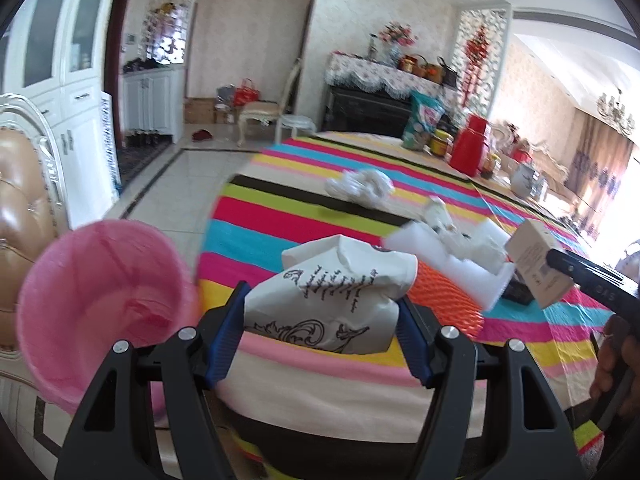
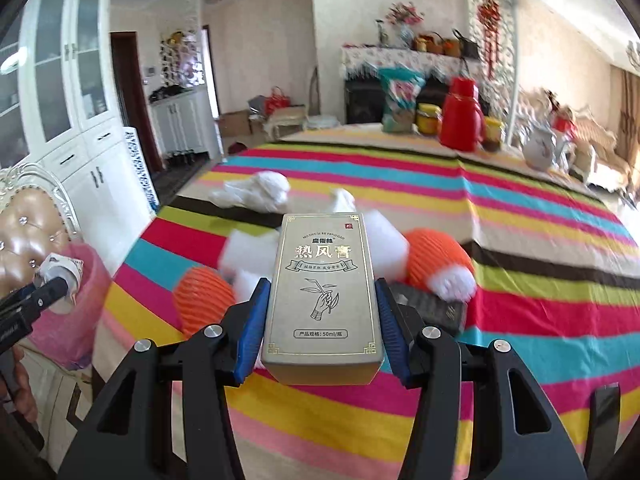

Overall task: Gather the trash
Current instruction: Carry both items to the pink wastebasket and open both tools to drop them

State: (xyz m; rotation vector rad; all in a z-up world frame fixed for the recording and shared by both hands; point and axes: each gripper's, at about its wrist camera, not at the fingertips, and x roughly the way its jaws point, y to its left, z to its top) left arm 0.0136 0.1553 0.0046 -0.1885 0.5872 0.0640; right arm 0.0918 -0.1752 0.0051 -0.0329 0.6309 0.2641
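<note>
My left gripper (image 1: pixel 320 320) is shut on a crumpled white paper bag (image 1: pixel 336 296) with black print, held above the near table edge beside a pink bin (image 1: pixel 100 312) at the left. My right gripper (image 2: pixel 320 320) is shut on a gold carton (image 2: pixel 324 296) with Chinese print; the carton also shows in the left wrist view (image 1: pixel 538 264). On the striped tablecloth (image 2: pixel 520 240) lie orange foam nets (image 2: pixel 436 256), white foam blocks (image 1: pixel 472 268), a crumpled white plastic bag (image 2: pixel 256 192) and a white scrap (image 1: pixel 436 212).
A padded brown chair (image 1: pixel 20 232) stands behind the bin. At the table's far end stand a red thermos (image 2: pixel 460 116), jars (image 2: pixel 428 118), a snack bag (image 2: pixel 400 100) and a white teapot (image 2: pixel 540 148). A dark flat object (image 2: pixel 432 308) lies by the nets.
</note>
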